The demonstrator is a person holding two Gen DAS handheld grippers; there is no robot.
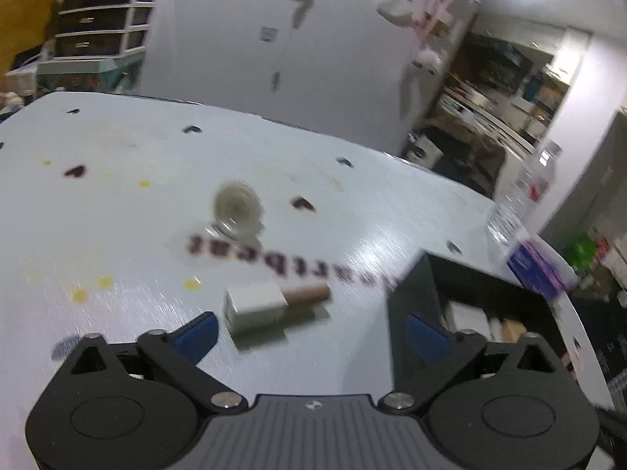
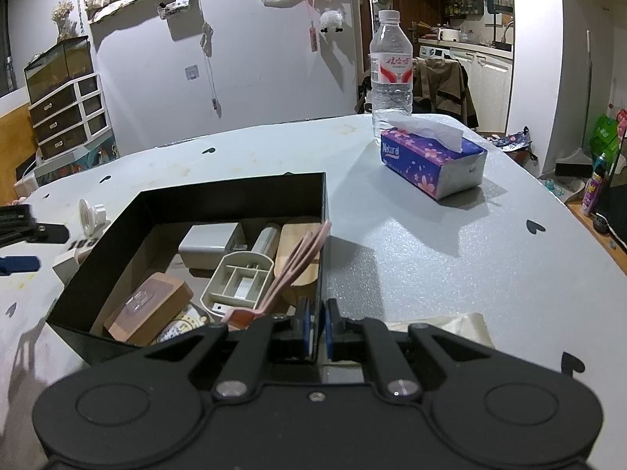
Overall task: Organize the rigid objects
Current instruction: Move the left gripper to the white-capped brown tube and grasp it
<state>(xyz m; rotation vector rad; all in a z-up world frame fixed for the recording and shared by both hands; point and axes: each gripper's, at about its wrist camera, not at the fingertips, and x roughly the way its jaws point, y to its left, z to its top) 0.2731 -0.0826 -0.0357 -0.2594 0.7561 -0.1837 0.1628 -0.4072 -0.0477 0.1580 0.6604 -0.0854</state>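
I have the left gripper (image 1: 309, 333) spread wide with nothing between its blue pads (image 1: 198, 335), aimed down at the small white block with a brown cylindrical end (image 1: 270, 305) lying on its side on the pale grey tabletop (image 1: 117, 215), close to the near edge and just beside the left wall of the open black rectangular box (image 2: 235, 196). My right gripper (image 2: 315, 331) is clenched on the box's near right corner wall, pinning it in place. The next pickup looks to be that block, so I would bring the left jaws level with its white body, one pad on each long face, and close only once the blur settles. Beyond it, toward the middle of the table, sits a clear round plastic piece (image 1: 237, 211). The box already holds a beige divided tray (image 2: 239, 280), a wooden block (image 2: 151, 309) and pink tongs (image 2: 290, 270), so I would drop into the bare near left corner.
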